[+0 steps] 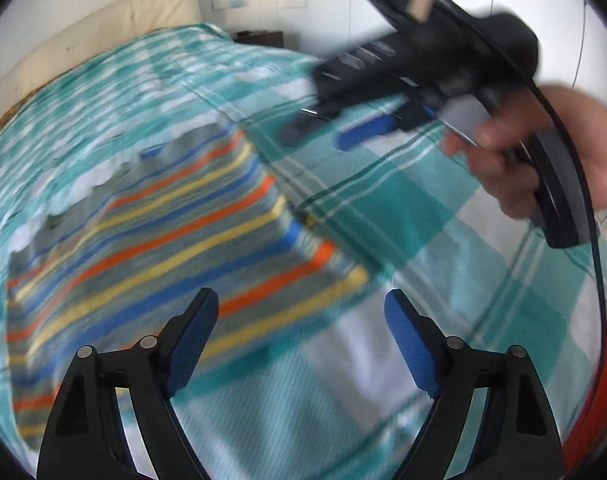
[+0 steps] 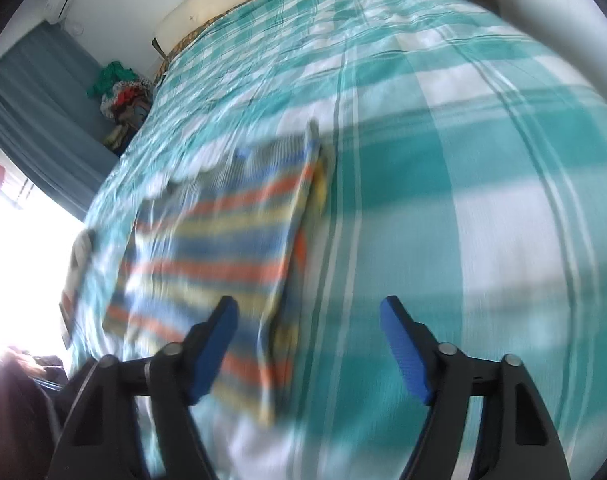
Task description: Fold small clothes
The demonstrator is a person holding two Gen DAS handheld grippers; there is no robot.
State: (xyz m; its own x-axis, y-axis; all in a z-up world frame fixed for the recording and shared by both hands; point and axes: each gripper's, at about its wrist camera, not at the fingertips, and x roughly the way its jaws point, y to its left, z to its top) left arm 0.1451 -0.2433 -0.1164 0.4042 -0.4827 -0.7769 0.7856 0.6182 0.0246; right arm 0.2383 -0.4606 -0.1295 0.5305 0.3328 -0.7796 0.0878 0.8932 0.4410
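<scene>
A small striped garment (image 1: 175,240), grey with orange, yellow and blue bands, lies folded flat on the bed; it also shows in the right wrist view (image 2: 223,248). My left gripper (image 1: 301,304) is open and empty, held above the garment's near right corner. My right gripper (image 2: 309,308) is open and empty, above the garment's right edge. In the left wrist view the right gripper (image 1: 323,132) hovers over the bedspread beyond the garment, held by a hand (image 1: 515,152). Both views are blurred by motion.
The bed is covered by a teal and white checked bedspread (image 1: 443,200), also in the right wrist view (image 2: 463,160). A cream headboard (image 1: 103,28) stands at the far end. A pile of clothes (image 2: 121,92) lies beside the bed near a curtain (image 2: 35,112).
</scene>
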